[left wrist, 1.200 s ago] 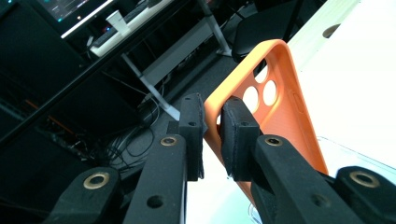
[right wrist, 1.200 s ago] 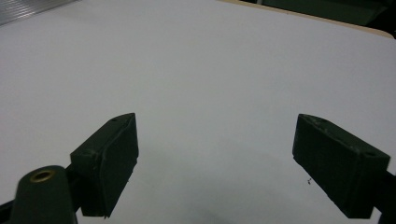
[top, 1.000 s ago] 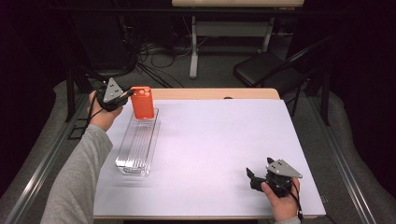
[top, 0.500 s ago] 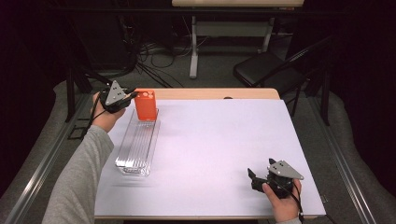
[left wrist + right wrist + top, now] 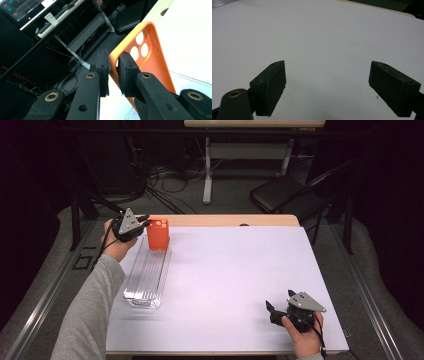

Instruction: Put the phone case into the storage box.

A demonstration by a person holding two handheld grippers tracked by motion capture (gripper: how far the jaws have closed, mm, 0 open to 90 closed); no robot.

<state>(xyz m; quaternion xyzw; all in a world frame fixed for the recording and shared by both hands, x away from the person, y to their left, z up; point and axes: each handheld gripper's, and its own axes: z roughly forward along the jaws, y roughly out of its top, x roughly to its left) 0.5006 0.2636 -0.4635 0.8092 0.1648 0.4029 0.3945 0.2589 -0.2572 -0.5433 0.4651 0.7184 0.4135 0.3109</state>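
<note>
White worktop [image 5: 225, 270] — left gripper [image 5: 142, 226] fingers [image 5: 126, 72] clamped on the edge of an orange phone case [image 5: 157, 234], held upright over the far end of a clear ribbed tray [image 5: 147, 275]. Right gripper [image 5: 274, 310] rests near the front right corner, well apart — fingers spread wide, nothing between them.

A lab: white-topped table [image 5: 240, 270], loose floor cables [image 5: 165, 180], monitor [image 5: 22, 8] on a desk

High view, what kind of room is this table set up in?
Probably a lab or workshop, not a home: cables trail over the floor behind the white table, a folding chair stands nearby, and a monitor sits on a desk.
</note>
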